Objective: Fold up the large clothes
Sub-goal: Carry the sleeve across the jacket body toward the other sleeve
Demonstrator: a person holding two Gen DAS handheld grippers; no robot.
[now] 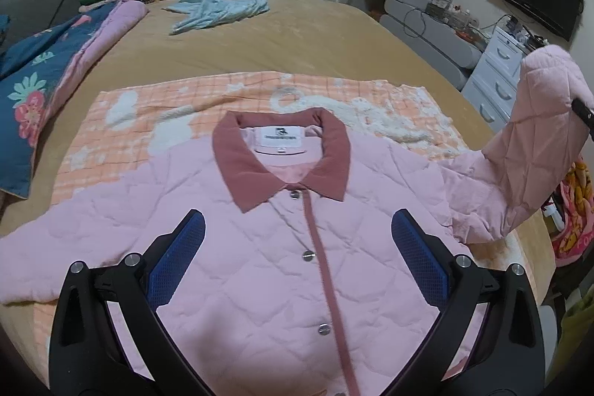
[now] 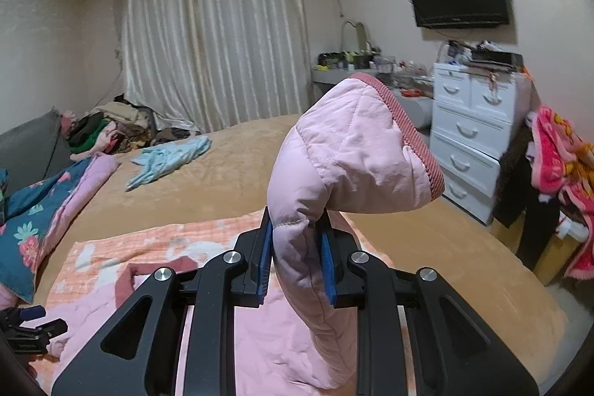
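The fold looks barely begun: the pink quilted jacket (image 1: 282, 247) lies buttoned and flat, front up, directly beneath the left claw (image 1: 297, 258), whose jaws stand apart and empty, while the right claw (image 2: 297, 258) is clamped on one sleeve (image 2: 352, 158) near its cuff, raised off the bed; the other sleeve lies spread. Beyond both claws stretch an orange checked blanket (image 1: 178, 102), the tan bed (image 1: 315, 36), curtains (image 2: 211, 36) and white drawers (image 2: 467, 132).

The neck label (image 1: 281, 138) inside the pink jacket (image 1: 260, 266) carries print too small to read.
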